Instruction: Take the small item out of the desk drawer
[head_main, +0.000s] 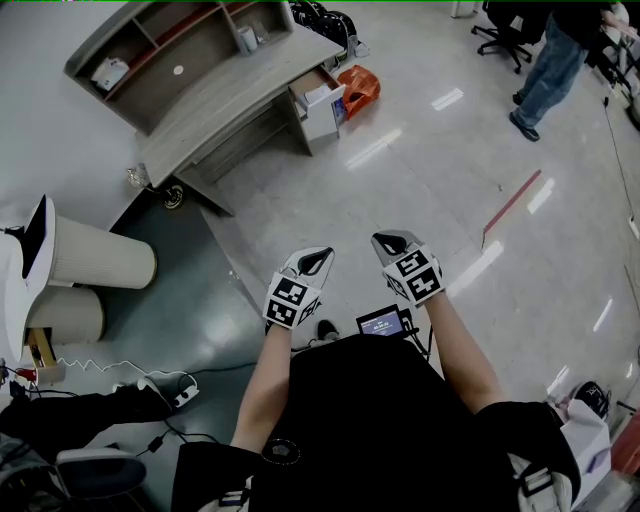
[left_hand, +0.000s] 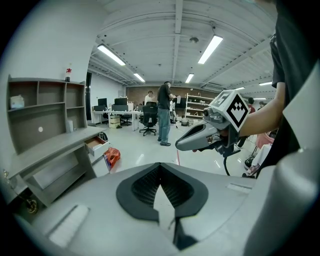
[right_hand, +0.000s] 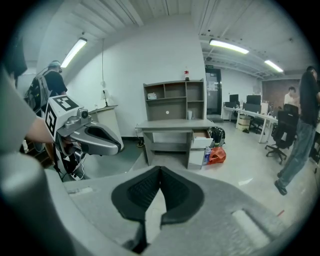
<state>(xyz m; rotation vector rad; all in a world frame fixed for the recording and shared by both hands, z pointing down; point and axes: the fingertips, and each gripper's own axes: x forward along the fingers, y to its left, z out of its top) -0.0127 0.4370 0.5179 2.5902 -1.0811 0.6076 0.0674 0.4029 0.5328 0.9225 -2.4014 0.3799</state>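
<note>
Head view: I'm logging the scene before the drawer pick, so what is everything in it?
desk: one, grey, shelved top, upper left
drawer: one, white front, open, desk's right end
bag: one, orange, floor beside drawer
cylinders: two, cream, left edge
office chair: one, black, top right
bystander: one, blue jeans, top right
cables: several, white and black, lower left
left gripper: grey, shut, empty, centre
right gripper: grey, shut, empty, centre

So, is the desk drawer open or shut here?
Open: the drawer juts out from the desk, its brown inside showing from above.
</note>
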